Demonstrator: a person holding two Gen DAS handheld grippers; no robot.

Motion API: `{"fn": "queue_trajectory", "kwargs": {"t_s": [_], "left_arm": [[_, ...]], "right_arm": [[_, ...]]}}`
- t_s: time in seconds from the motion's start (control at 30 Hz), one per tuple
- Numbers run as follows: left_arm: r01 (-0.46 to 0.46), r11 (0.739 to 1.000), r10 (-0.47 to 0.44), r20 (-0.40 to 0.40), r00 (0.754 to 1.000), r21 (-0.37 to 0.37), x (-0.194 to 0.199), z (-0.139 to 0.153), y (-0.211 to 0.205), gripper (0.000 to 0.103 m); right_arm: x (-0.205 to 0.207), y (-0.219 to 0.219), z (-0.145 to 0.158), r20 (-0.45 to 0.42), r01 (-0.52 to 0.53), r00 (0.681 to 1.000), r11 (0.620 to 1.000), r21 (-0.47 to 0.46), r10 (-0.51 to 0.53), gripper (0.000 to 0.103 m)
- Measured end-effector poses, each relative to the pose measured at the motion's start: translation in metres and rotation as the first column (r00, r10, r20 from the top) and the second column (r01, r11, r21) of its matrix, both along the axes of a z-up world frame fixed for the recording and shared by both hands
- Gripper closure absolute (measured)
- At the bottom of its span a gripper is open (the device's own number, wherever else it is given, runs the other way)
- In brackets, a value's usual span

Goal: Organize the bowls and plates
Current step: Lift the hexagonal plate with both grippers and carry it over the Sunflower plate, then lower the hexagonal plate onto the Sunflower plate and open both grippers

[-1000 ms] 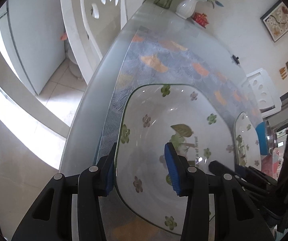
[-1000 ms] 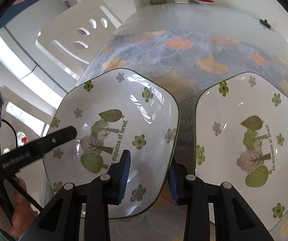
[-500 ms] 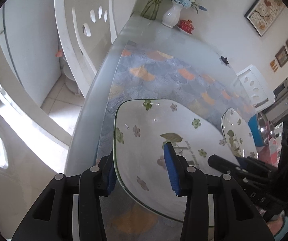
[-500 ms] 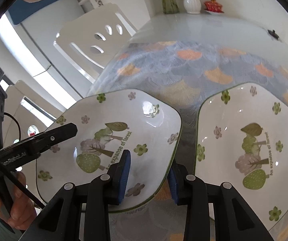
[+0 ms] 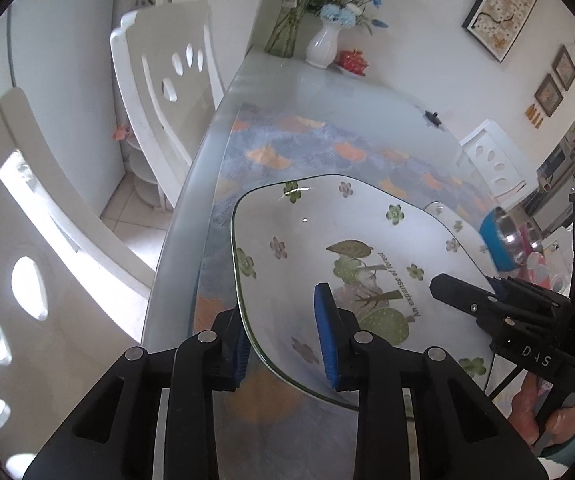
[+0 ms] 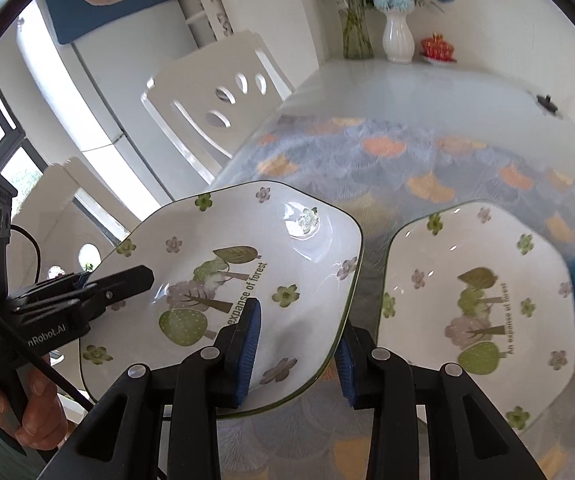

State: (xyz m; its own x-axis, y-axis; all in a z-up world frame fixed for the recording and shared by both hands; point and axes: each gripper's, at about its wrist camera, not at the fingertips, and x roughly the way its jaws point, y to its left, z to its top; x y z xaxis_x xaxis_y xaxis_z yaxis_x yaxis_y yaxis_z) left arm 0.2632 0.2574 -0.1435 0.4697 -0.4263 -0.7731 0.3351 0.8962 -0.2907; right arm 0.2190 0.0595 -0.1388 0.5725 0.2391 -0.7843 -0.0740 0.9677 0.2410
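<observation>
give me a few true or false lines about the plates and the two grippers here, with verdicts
1. Both grippers grip the same plate. True: the left gripper and right gripper each clamp an edge of the held plate.
2. The second plate is stacked under the held one. False: it lies beside it on the table mat.
3. Both plates carry a tree print with lettering. True.
4. A blue-sided metal bowl sits by the second plate. True.
5. The white vase stands on the held plate. False: it stands at the table's far end.
6. The right gripper's fingers are red. False: blue pads.
</observation>
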Motion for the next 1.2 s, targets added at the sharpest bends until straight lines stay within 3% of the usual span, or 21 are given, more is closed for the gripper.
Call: {"fn": "queue_trajectory", "kwargs": {"t_s": [0.33,0.53,0.77,1.2], "left_arm": [[-0.005,0.999,0.009,0.078,0.997,-0.053,-0.070,0.049,0.001,0.077],[0.002,0.998,0.003,0.087,0.996,-0.060,-0.118,0.059,-0.001,0.077],[0.005,0.998,-0.003,0.031,1.000,-0.067,-0.174,0.044,-0.005,0.077],[-0.020,0.999,0.017,-0.115,0.993,-0.028,-0.251,-0.011,-0.011,0.077]], "right_arm": [[-0.073,-0.002,0.051,0.099,0.007,0.995,1.000,-0.019,-0.005,0.069],[-0.132,-0.003,0.064,0.109,0.023,0.994,1.000,-0.011,-0.021,0.069],[-0.190,-0.004,0.054,0.059,0.021,0.998,1.000,-0.013,-0.020,0.069],[-0.265,-0.010,0.001,-0.116,0.013,0.993,1.000,0.003,-0.012,0.069]]}}
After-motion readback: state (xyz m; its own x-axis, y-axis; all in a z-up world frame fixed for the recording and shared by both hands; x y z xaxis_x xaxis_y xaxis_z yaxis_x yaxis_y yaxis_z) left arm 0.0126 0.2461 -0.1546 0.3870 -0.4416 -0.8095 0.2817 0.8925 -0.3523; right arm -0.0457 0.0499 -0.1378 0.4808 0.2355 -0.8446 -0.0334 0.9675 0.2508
